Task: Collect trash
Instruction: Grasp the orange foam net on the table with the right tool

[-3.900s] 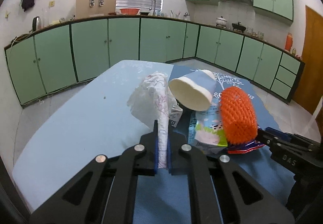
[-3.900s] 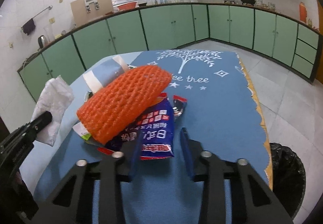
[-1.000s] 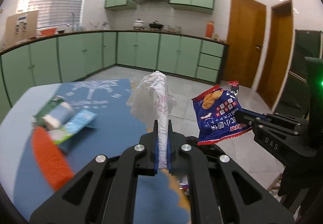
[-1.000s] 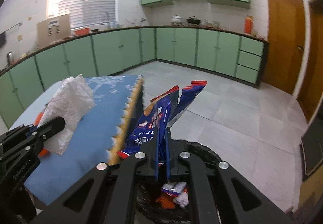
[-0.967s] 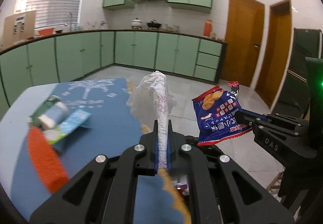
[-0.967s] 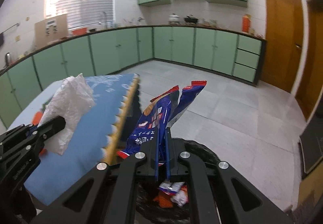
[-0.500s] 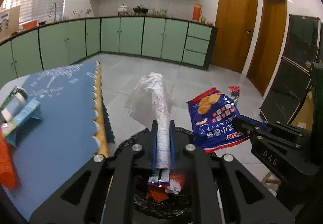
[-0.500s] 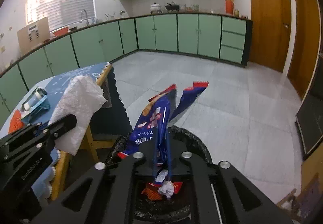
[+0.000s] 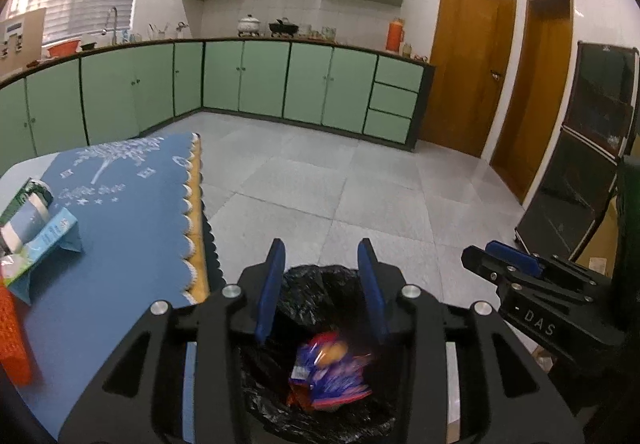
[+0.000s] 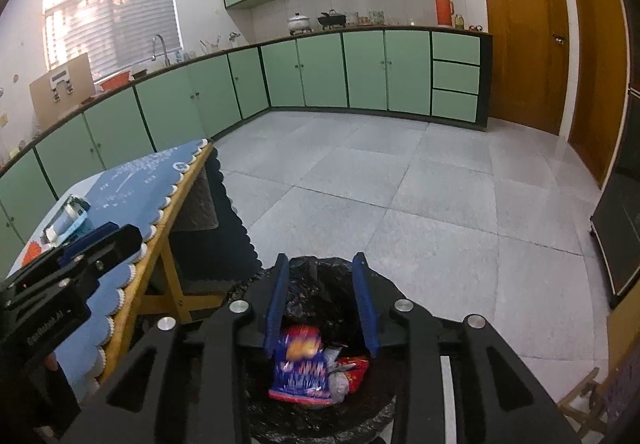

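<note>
Through the left wrist camera, the left gripper (image 9: 322, 284) hangs over the black-lined trash bin (image 9: 304, 292) with its blue-padded fingers (image 9: 270, 284) spread wide and nothing between them. Down inside the bin, at about 6 o'clock from the fingertips, a blue snack bag (image 9: 332, 372) shows blurred, lying on other wrappers. At 9 o'clock sits the table (image 9: 120, 244) under a blue cloth with a scalloped yellow edge. On its far left edge rest a paper cup (image 9: 24, 224) lying on its side, a light blue carton (image 9: 48, 244) touching it, and an orange mesh piece (image 9: 12, 332) at about 8 o'clock, partly cut off by the frame. At 3 o'clock the right gripper (image 9: 504, 258) reaches in from the side, seen edge-on.

Through the right wrist camera, the right gripper (image 10: 322, 298) also stands above the bin (image 10: 312, 276), jaws wide apart and empty. Between them, toward 6 o'clock, the snack bag (image 10: 300, 372) lies blurred in the bin, with a red wrapper (image 10: 352, 368) and a pale crumpled wad (image 10: 338, 384) just beside it at its right. At 9 o'clock the left gripper (image 10: 104, 244) pokes in, in front of the table edge (image 10: 168, 212), and behind it the cup (image 10: 68, 216) and carton lie on the cloth. The bin sits just beside the table's near corner on grey floor tiles (image 10: 440, 184).
</note>
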`<action>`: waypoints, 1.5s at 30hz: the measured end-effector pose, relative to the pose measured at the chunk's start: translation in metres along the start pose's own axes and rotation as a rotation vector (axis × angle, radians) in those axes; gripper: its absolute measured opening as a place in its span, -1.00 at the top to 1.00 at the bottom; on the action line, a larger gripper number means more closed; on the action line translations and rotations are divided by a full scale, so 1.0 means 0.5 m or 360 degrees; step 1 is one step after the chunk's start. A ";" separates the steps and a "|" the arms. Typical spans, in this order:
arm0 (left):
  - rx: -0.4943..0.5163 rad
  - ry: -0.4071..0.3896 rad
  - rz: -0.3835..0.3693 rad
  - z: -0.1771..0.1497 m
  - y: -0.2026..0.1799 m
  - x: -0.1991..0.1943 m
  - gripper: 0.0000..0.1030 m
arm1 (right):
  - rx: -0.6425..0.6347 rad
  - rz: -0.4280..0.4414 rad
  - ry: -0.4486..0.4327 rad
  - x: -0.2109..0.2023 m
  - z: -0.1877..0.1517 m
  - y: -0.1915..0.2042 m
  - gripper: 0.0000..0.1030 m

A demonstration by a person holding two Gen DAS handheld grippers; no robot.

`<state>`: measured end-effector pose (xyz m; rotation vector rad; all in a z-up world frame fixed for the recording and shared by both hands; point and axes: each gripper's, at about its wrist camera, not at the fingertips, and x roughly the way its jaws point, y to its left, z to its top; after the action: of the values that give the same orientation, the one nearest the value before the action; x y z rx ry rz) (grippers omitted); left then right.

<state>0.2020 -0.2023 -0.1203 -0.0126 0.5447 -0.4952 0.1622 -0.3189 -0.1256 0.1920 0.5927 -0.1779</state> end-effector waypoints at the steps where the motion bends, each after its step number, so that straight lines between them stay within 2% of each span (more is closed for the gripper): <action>1: -0.0004 -0.0013 0.0006 0.003 0.004 -0.006 0.28 | -0.0004 0.0006 -0.0016 -0.004 0.005 0.004 0.36; 7: -0.0019 -0.0075 0.0078 0.023 0.052 -0.060 0.27 | -0.0050 0.0053 -0.0085 -0.038 0.024 0.052 0.29; 9: -0.0026 -0.0084 0.0121 0.021 0.073 -0.085 0.22 | -0.0065 0.0094 -0.0096 -0.045 0.028 0.078 0.23; 11: -0.0035 -0.0099 0.0188 0.014 0.114 -0.123 0.15 | -0.0094 0.0139 -0.0103 -0.051 0.029 0.114 0.05; 12: -0.0031 -0.0107 0.0226 0.008 0.133 -0.139 0.12 | -0.0117 0.0167 -0.0105 -0.054 0.028 0.139 0.04; 16: -0.0069 -0.0102 0.0431 -0.019 0.235 -0.213 0.05 | -0.0191 0.0322 -0.0100 -0.056 0.019 0.246 -0.25; 20: -0.0123 -0.0079 0.0642 -0.045 0.335 -0.272 0.04 | -0.0252 0.0486 -0.0061 -0.043 0.003 0.351 -0.26; 22: -0.0147 -0.0067 0.0735 -0.060 0.380 -0.296 0.04 | -0.0267 0.0618 -0.0022 -0.035 -0.012 0.413 -0.26; 25: -0.0215 -0.0032 0.0829 -0.077 0.440 -0.322 0.05 | -0.0341 0.0730 0.0035 -0.023 -0.038 0.496 -0.26; 31: -0.0306 -0.0025 0.0902 -0.087 0.503 -0.349 0.06 | -0.0419 0.0853 0.0124 0.000 -0.064 0.587 -0.26; 42: -0.0369 -0.0028 0.0883 -0.114 0.539 -0.359 0.06 | -0.0495 0.0843 0.0251 0.048 -0.098 0.645 -0.26; 45: -0.0374 -0.0026 0.0879 -0.117 0.541 -0.358 0.06 | -0.0504 0.0854 0.0282 0.057 -0.100 0.651 -0.13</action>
<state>0.1614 0.1248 -0.1202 -0.0878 0.5608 0.1081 0.2305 0.0040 -0.1409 0.0540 0.7162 0.4547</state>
